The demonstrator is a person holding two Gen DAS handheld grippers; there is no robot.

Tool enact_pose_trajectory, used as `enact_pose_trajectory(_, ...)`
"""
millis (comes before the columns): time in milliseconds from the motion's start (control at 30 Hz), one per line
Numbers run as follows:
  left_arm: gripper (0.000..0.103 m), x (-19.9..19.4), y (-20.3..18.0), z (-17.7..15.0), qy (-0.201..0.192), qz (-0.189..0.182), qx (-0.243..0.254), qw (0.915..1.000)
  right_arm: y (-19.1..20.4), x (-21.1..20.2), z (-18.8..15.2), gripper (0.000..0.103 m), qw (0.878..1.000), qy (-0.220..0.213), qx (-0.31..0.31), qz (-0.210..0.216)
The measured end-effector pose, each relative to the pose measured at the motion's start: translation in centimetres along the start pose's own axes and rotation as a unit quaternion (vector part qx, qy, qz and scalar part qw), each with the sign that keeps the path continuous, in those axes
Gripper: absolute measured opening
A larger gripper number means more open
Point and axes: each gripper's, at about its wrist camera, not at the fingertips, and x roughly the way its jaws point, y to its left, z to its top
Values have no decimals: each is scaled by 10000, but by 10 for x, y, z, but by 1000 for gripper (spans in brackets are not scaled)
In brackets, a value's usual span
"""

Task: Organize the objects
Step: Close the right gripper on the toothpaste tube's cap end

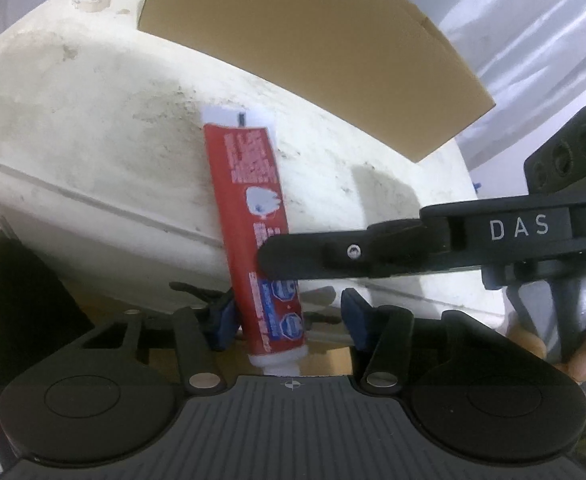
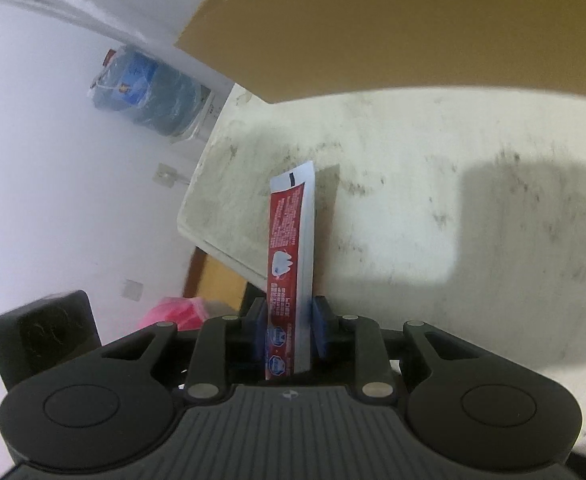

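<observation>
A red toothpaste tube (image 1: 253, 216) with a white cap stands up between the two grippers, above a stained white table (image 1: 93, 128). In the left wrist view my left gripper (image 1: 289, 316) has its blue pads wide apart, the tube against the left pad only. My right gripper comes in from the right as a black finger (image 1: 333, 256) across the tube. In the right wrist view my right gripper (image 2: 289, 332) is shut on the tube (image 2: 289, 240), blue pads pressed on both sides of its lower part.
A brown cardboard box (image 1: 313, 52) stands at the back of the table, also seen in the right wrist view (image 2: 393, 28). A blue water jug (image 2: 153, 92) in plastic sits by the white wall. A pink bag (image 2: 177, 312) lies below the table edge.
</observation>
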Motion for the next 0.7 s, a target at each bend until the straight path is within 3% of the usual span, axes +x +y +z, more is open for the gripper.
enact_pose_trajectory(700,46,-12,-22,3,-203,433,448,9978,-5,6,-4,31,9991,-187,227,306)
